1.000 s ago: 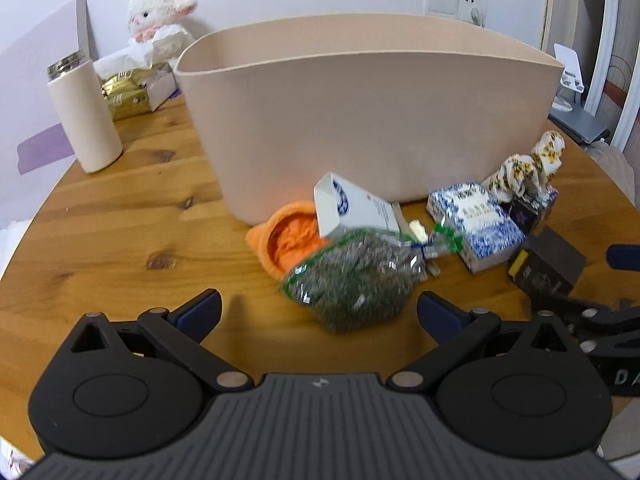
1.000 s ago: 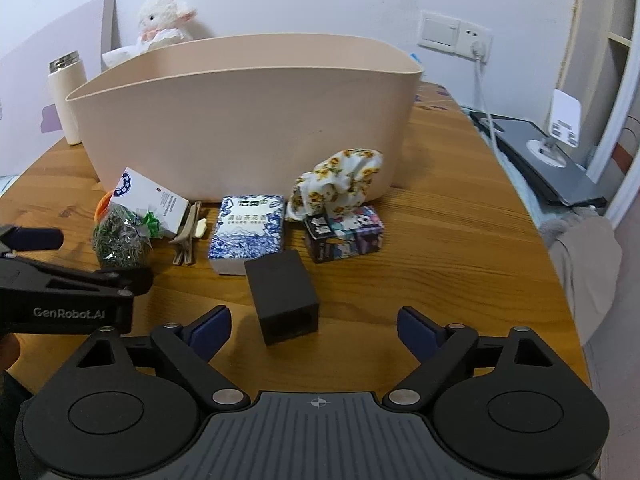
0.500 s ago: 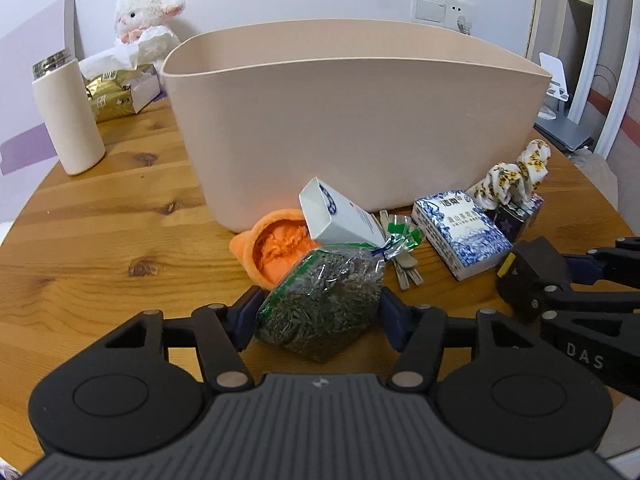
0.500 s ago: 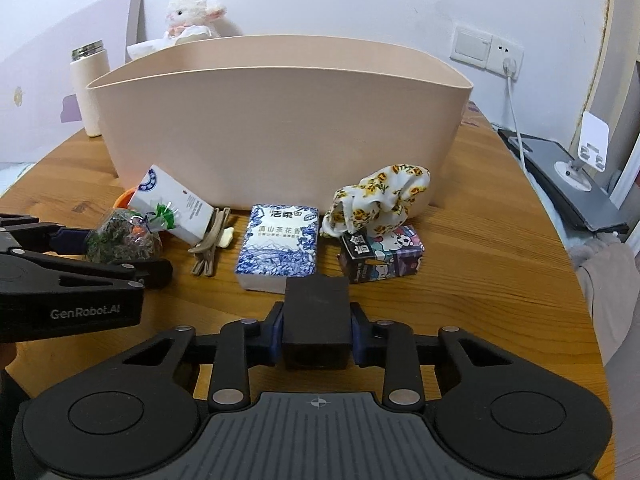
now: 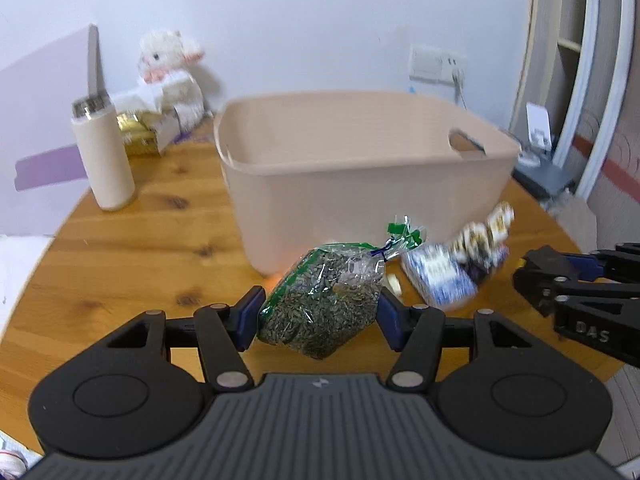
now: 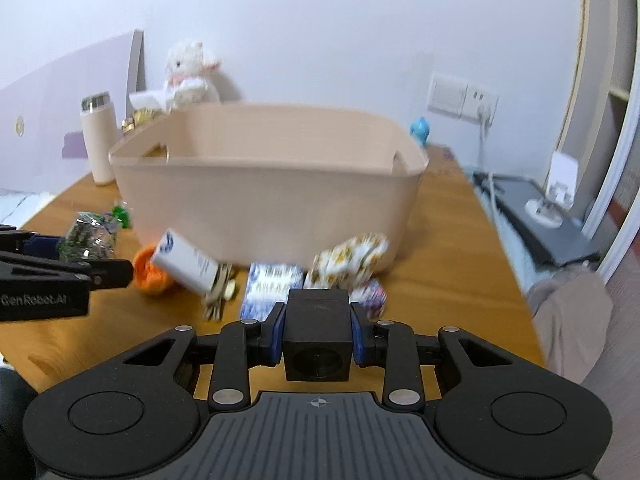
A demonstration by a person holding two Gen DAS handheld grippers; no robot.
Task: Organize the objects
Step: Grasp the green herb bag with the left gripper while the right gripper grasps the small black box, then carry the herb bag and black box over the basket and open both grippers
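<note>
Beige storage bin (image 5: 360, 168): before it, left hand-held gripper (image 5: 318, 314) clamps crinkly tea bag (image 5: 320, 308), right hand-held gripper (image 6: 317, 334) clamps black cube (image 6: 317, 332); bag may slip.

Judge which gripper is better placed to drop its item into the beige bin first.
Right, marginally. The right gripper holds the black cube facing the beige bin; the left gripper with its tea bag sits toward one corner.

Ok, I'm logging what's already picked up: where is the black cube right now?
The black cube is clamped in the right gripper, centre-bottom of the right wrist view, held in front of the beige tub and above the blue-and-white packet.
</note>
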